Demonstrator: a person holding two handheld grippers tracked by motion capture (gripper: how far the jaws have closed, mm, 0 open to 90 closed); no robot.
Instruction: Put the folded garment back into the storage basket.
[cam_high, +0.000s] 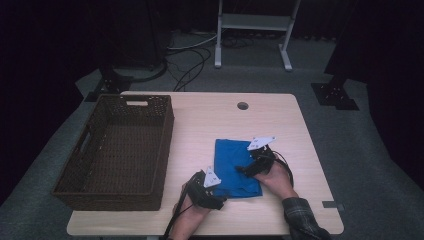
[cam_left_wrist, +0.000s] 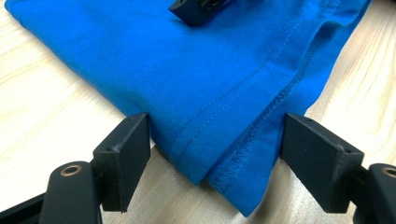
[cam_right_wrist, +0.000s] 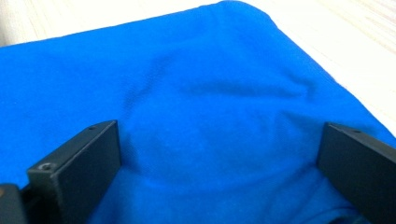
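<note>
at the cloth's (cam_left_wrist: 210, 84) near corner the left gripper (cam_left_wrist: 215, 158) straddles it, jaws apart; right gripper (cam_right_wrist: 219, 154) spread too; a shallow pinch could slip off.

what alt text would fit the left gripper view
A folded blue cotton cloth with stitched hems lies on a pale wooden table, its near corner between the left gripper's two black jaws, which stand apart on either side. Another black gripper's tip rests on the cloth farther off.
</note>
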